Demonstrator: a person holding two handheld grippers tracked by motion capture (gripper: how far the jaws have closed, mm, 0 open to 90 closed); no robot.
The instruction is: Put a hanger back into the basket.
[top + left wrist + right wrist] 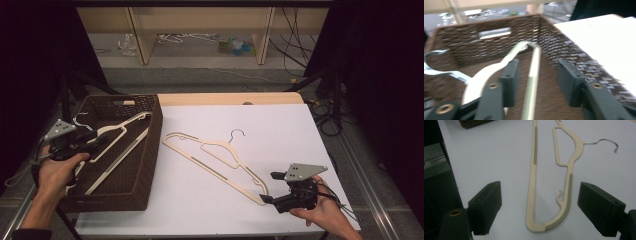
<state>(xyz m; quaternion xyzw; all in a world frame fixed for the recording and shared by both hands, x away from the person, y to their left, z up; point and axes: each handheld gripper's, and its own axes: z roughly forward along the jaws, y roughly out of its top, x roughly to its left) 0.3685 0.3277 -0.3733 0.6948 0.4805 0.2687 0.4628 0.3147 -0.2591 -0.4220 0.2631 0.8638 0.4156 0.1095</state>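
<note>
A cream hanger (215, 157) lies flat on the white counter (280, 130), its metal hook toward 12 o'clock. The right tongs (267, 187), at 5 o'clock, are spread wide around the hanger's near end, not touching it. The left tongs (97, 141), at 9 o'clock, are spread over a second hanger (531, 75) inside the brown wicker basket (150, 150).

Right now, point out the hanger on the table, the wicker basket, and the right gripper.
Hanger on the table (220, 150), high view, on its cream shoulder below the hook.
Wicker basket (152, 145), high view, on its right wall.
Right gripper (267, 187), high view, midway between its open jaws at the hanger's end.
</note>
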